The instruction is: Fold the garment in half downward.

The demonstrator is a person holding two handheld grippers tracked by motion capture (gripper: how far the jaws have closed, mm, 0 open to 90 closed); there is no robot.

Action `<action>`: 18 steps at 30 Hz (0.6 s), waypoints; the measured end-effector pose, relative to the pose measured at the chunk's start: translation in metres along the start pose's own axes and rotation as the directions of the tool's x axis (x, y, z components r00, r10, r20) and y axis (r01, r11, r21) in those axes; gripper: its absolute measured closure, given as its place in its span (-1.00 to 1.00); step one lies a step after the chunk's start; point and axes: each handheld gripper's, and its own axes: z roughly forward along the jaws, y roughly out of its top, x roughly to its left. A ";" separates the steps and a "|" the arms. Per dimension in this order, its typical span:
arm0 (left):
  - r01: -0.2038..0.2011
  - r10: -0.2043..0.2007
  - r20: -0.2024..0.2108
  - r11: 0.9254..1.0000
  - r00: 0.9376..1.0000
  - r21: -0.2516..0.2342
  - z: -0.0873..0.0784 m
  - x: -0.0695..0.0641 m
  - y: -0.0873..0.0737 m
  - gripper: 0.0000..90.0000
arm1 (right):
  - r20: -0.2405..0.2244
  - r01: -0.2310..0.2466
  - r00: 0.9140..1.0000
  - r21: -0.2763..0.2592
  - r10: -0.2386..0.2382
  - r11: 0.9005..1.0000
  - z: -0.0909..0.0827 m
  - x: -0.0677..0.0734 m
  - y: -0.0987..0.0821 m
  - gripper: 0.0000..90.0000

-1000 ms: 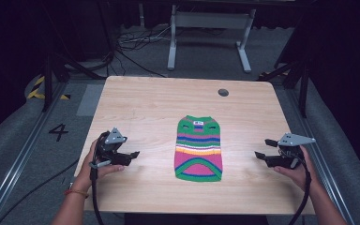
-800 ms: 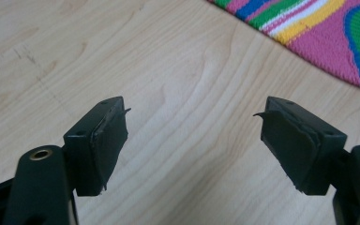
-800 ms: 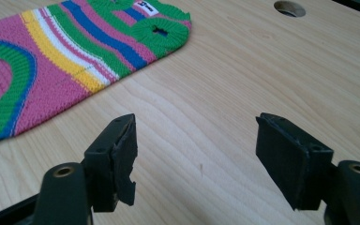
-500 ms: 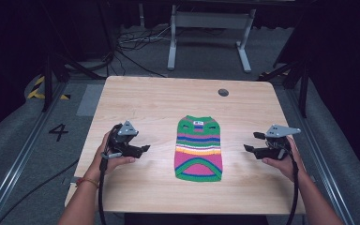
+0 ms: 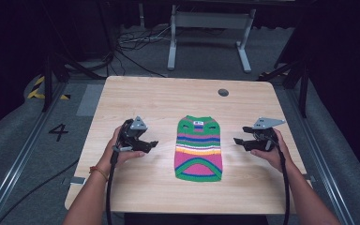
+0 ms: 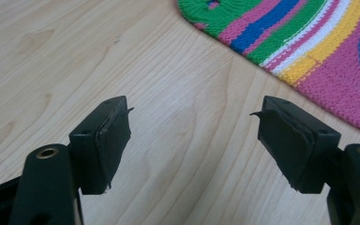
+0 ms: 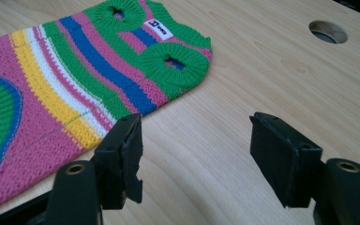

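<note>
- Striped knitted pet sweater (image 5: 198, 149) is lying flat mid-table, nearer the front edge, untouched.
- Left claw (image 5: 151, 145) and right claw (image 5: 238, 141) are closing in from either side, jaws apart, likely lining up grasps.

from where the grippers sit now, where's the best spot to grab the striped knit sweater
Probably its side edges. The sweater lies flat on the table, so only edges give something to pinch. The left gripper and the right gripper flank it with jaws open: bring each inward, low along the wood, to its nearest edge.
</note>
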 end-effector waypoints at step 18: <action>-0.006 0.006 0.027 1.000 1.000 -0.003 0.054 0.005 0.051 -0.38 | -0.008 -0.021 1.000 0.012 0.021 1.000 0.042 -0.008 0.030 -0.07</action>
